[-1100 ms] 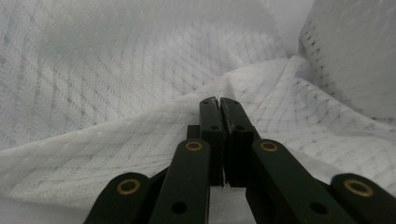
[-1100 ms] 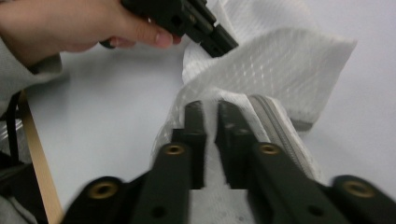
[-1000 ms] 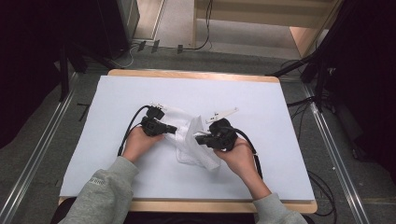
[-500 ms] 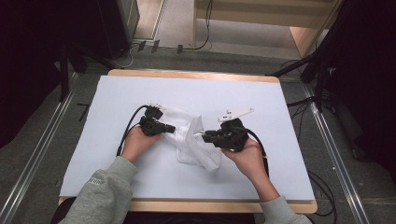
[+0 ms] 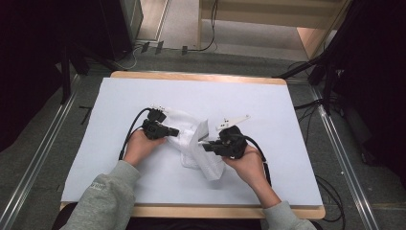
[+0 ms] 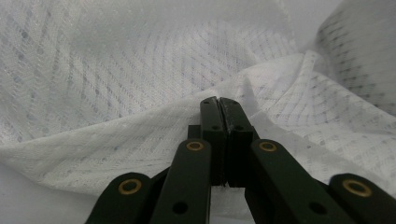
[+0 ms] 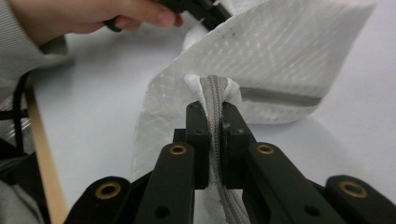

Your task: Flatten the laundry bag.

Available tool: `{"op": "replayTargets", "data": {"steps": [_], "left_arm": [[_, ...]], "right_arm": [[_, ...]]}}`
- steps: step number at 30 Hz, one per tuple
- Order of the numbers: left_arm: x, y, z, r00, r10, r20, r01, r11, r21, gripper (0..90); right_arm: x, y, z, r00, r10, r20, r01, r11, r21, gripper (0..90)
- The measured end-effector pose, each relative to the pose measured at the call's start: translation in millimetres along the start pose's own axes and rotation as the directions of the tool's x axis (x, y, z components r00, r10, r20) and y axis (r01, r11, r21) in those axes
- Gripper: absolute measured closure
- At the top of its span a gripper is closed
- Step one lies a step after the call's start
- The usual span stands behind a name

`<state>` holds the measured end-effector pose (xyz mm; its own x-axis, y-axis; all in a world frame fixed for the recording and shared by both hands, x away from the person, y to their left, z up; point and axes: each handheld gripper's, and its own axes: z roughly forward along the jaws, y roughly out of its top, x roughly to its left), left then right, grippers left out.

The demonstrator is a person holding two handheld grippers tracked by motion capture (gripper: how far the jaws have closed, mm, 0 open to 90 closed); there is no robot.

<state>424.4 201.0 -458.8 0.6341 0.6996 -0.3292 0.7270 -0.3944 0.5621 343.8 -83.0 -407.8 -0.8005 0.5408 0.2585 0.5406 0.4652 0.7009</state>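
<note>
1. A white mesh bag (image 5: 196, 146) is held crumpled at the middle of the white table (image 5: 287, 143).
2. Its fabric is pinched by the closed left gripper (image 6: 218, 103).
3. The right gripper (image 7: 214, 109), its jaws just closing, is clamped on the grey zipper (image 7: 215, 93); a hard pull could probably tear the mesh or slip the zipper.

A lab-like recording bay: white-covered table (image 5: 268, 100), floor rails (image 5: 38, 158), cables (image 5: 210, 28), dark surrounds.
</note>
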Motion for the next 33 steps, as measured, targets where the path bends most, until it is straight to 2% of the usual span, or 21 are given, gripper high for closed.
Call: {"op": "replayTargets", "data": {"steps": [5, 11, 15, 17, 21, 23, 24, 27, 30, 33], "left_arm": [[0.9, -0.9, -2.0, 0.9999, 0.001, -0.015, -0.001, 1.0000, -0.001, 90.0], [4.9, -2.3, -5.9, 0.9997, -0.007, -0.022, 0.007, 1.0000, 0.002, 90.0], [7.9, -3.2, -8.5, 0.9993, -0.010, -0.036, 0.010, 0.9999, -0.001, 90.0], [9.8, -3.6, -9.0, 0.9994, -0.022, -0.025, 0.022, 0.9998, -0.005, 89.9], [11.5, -3.3, -9.8, 0.9994, -0.035, -0.005, 0.035, 0.9994, -0.008, 87.2], [11.0, -2.5, -14.8, 0.9994, -0.034, -0.008, 0.034, 0.9994, -0.010, 84.7], [10.4, -1.8, -19.1, 0.9994, -0.034, -0.006, 0.034, 0.9991, -0.026, 84.2], [6.8, -0.3, -36.9, 0.9994, -0.034, 0.006, 0.034, 0.9969, -0.071, 81.7], [2.1, -1.3, -50.1, 0.9996, -0.024, 0.017, 0.026, 0.9961, -0.084, 77.3], [-2.1, -4.8, -60.5, 0.9995, -0.020, 0.025, 0.022, 0.9965, -0.081, 71.9]], "right_arm": [[22.6, -14.8, -5.3, 0.9987, -0.045, -0.024, 0.045, 0.999, -0.004, 86.7], [39.7, -41.3, -6.1, 0.9972, -0.037, -0.064, 0.039, 0.999, 0.018, 87.0], [46.1, -50.8, -4.8, 0.9961, -0.044, -0.076, 0.046, 0.998, 0.030, 87.3], [51.2, -55.4, -1.8, 0.9955, -0.045, -0.083, 0.049, 0.998, 0.047, 87.3], [53.2, -54.9, 5.0, 0.9946, -0.065, -0.081, 0.069, 0.996, 0.052, 87.0], [53.3, -52.7, 6.5, 0.9944, -0.067, -0.082, 0.071, 0.996, 0.050, 82.4], [54.0, -51.7, 5.6, 0.9943, -0.069, -0.081, 0.073, 0.996, 0.047, 79.4], [53.9, -47.6, -3.7, 0.9942, -0.076, -0.075, 0.078, 0.997, 0.020, 72.3], [50.5, -39.7, -20.2, 0.9949, -0.083, -0.057, 0.081, 0.996, -0.038, 69.2], [43.6, -32.5, -29.4, 0.9964, -0.079, -0.031, 0.076, 0.995, -0.070, 69.2]]}}
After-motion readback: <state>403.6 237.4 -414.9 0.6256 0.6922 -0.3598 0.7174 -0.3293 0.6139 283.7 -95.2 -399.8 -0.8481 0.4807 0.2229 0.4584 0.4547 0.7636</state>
